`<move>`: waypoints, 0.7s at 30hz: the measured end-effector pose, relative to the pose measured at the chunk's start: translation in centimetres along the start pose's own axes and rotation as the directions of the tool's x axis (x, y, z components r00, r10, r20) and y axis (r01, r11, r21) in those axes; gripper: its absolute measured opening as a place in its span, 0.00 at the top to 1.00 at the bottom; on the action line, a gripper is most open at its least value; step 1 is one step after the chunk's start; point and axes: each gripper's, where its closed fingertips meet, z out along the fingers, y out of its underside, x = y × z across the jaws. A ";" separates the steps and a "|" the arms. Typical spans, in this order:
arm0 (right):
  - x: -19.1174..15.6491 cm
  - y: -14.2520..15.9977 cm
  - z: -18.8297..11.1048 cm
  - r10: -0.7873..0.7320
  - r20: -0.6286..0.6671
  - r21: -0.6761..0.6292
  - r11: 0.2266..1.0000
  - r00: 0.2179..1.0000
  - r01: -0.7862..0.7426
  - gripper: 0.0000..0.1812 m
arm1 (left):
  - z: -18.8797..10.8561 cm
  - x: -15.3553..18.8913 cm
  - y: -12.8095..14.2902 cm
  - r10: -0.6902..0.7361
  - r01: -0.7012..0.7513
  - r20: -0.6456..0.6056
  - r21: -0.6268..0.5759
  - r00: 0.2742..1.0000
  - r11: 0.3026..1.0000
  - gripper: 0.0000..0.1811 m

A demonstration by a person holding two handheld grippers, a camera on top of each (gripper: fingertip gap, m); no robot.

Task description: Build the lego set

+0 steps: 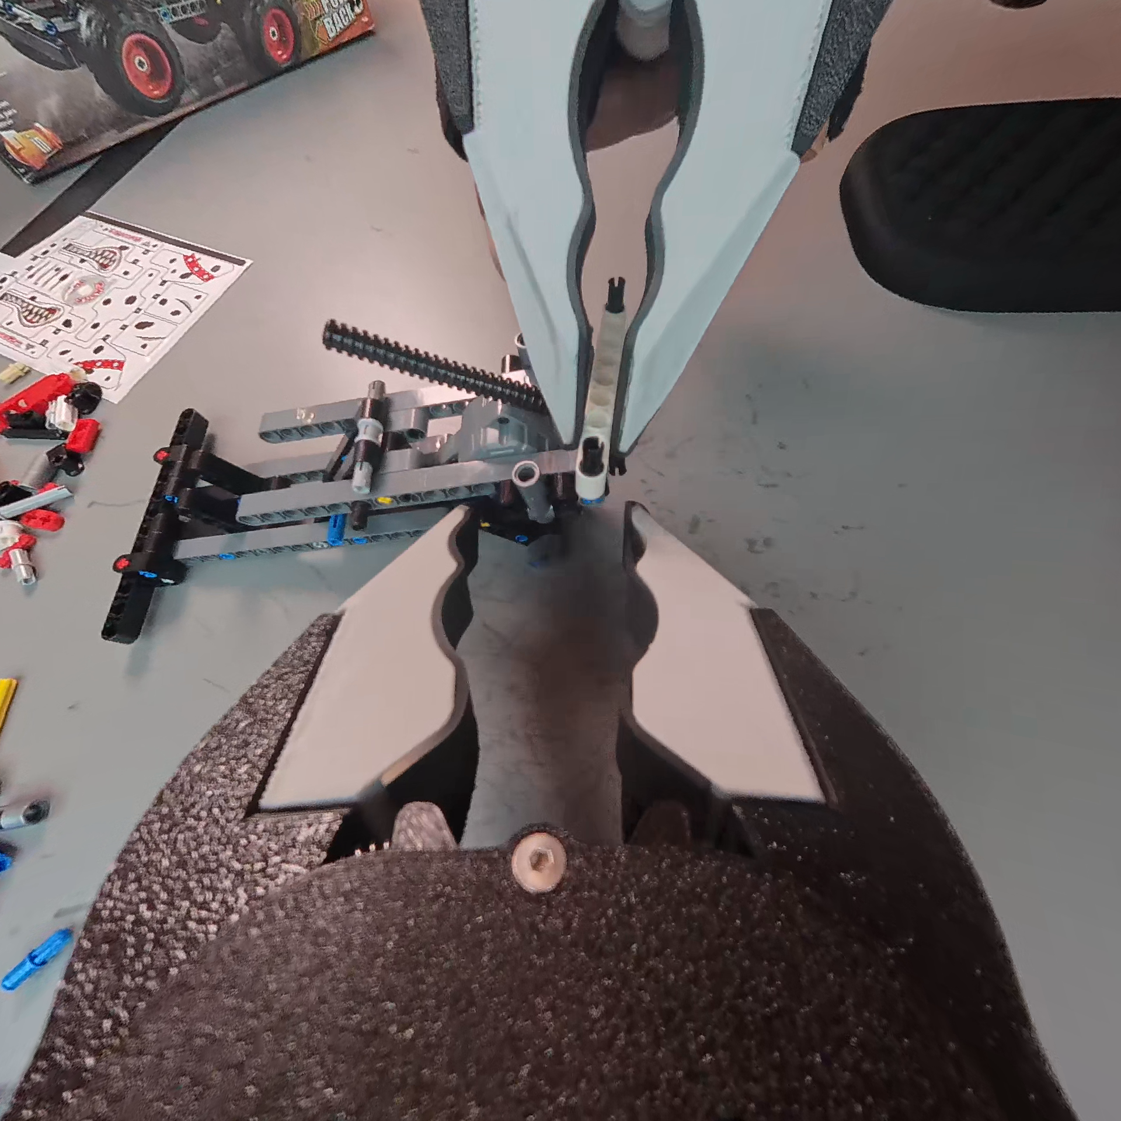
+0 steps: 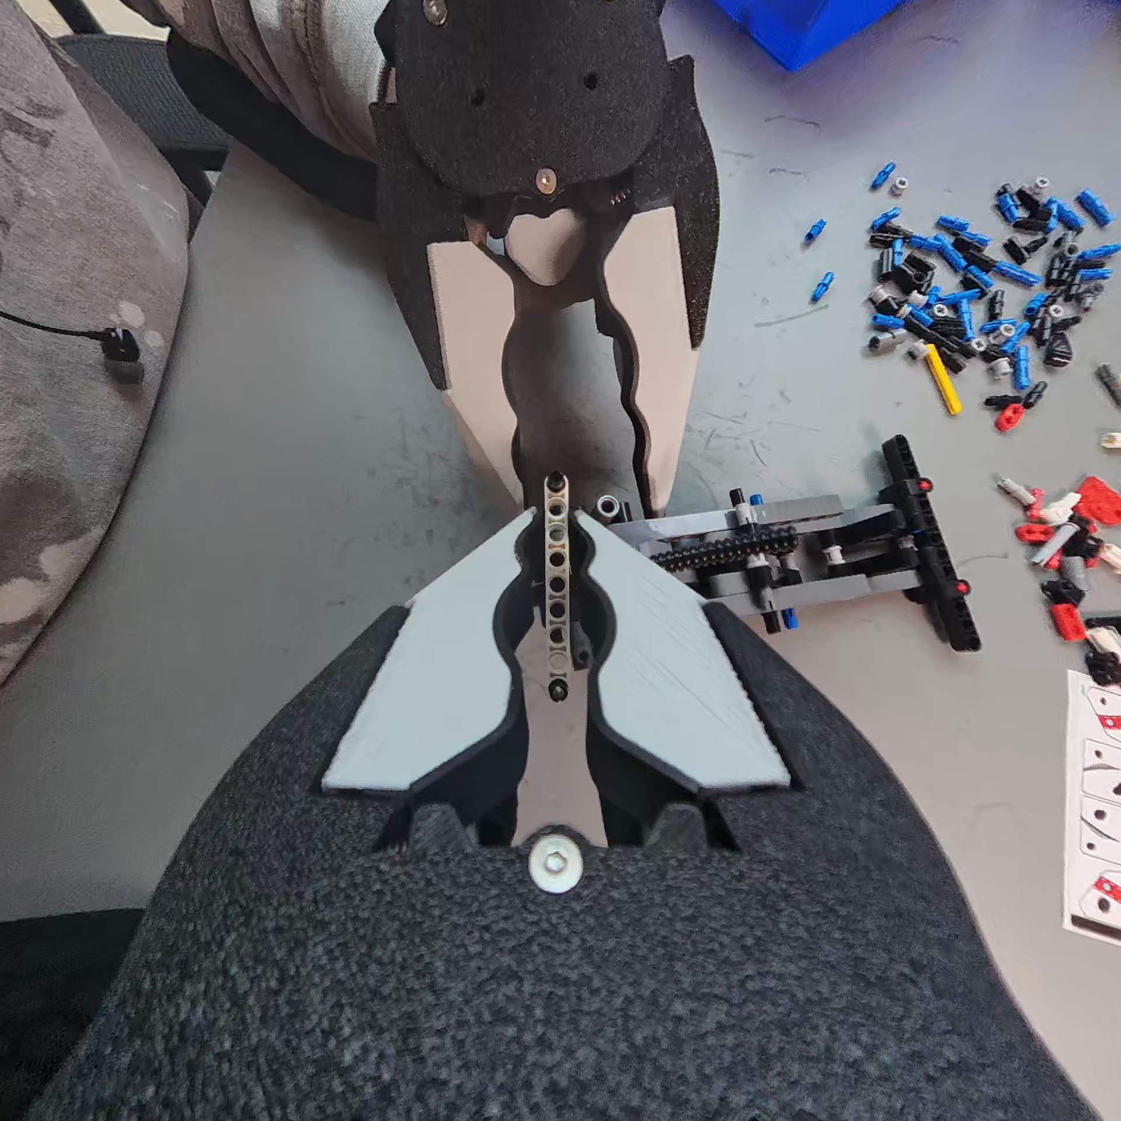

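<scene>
The half-built chassis (image 1: 364, 479) of grey and black beams with a black toothed rack lies on the grey table; it also shows in the right wrist view (image 2: 819, 546). My right gripper (image 2: 555, 515) is shut on a white holed beam (image 2: 557, 582) with black pins at both ends. From the left wrist view, this gripper (image 1: 597, 449) comes down from the top and holds the beam (image 1: 603, 388) upright-tilted, its lower end at the chassis's near end. My left gripper (image 1: 549, 515) is open and empty, its fingertips either side of that chassis end (image 2: 588, 500).
The set's box (image 1: 151, 67) and a sticker sheet (image 1: 109, 303) lie far left, with loose red and black parts (image 1: 42, 437). A pile of blue and black pins (image 2: 982, 285), a yellow axle (image 2: 943, 379) and a blue bin (image 2: 807, 24) sit right. A black seat (image 1: 1001, 206) is beyond the table edge. Left and right tips are no more than a few centimetres apart.
</scene>
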 end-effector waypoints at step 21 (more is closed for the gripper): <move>0.0 0.0 0.3 -0.038 -0.037 -0.098 0.995 0.999 0.034 0.96 | -0.1 -0.1 -0.5 -0.031 0.031 -0.015 0.022 0.999 0.999 0.82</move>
